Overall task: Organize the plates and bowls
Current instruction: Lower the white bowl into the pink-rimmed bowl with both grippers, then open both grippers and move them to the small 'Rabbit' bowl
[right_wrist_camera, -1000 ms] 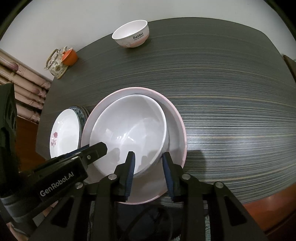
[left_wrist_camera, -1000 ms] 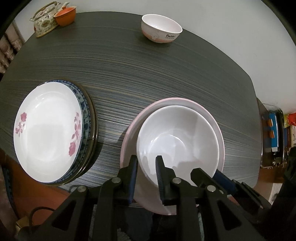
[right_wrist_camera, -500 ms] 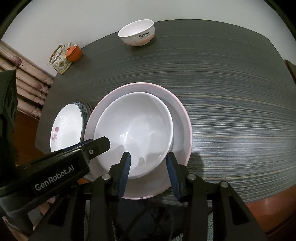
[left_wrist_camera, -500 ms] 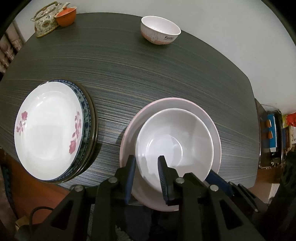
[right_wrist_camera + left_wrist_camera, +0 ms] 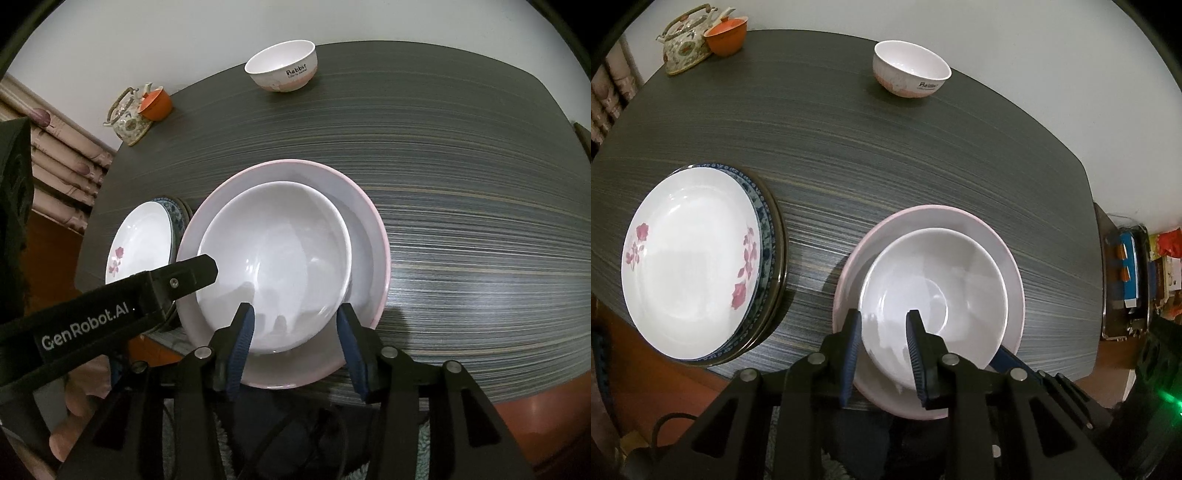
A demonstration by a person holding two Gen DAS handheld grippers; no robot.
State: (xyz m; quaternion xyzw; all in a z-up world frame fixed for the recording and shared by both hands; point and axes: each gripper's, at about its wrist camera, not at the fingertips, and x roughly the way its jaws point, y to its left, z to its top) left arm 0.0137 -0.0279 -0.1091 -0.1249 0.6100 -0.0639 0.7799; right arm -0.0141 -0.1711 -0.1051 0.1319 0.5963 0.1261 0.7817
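A plain white bowl [image 5: 934, 291] [image 5: 277, 258] rests inside a wider pink-rimmed plate [image 5: 1004, 251] [image 5: 365, 236] near the table's front edge. My left gripper [image 5: 882, 347] straddles the bowl's near rim, its pads a little apart and not pressing on it. My right gripper [image 5: 297, 343] also has the near rim between its jaws, which are opening and stand clear of the bowl on both sides. One of the left gripper's fingers [image 5: 192, 275] reaches in over the bowl's left edge. A small bowl marked "Rabbit" [image 5: 910, 74] [image 5: 282, 68] stands at the far side.
A flowered white plate [image 5: 690, 266] [image 5: 140, 247] tops a stack of blue-patterned plates at the left. A teapot [image 5: 685, 46] and an orange cup [image 5: 726, 35] sit at the far left corner. The dark table [image 5: 886, 155] has a close front edge. A cluttered shelf [image 5: 1126, 288] stands right.
The white bowl has sunk into the pink-rimmed plate and both grippers have drawn back slightly. The right jaws have widened off the rim; the left jaws have loosened a little.
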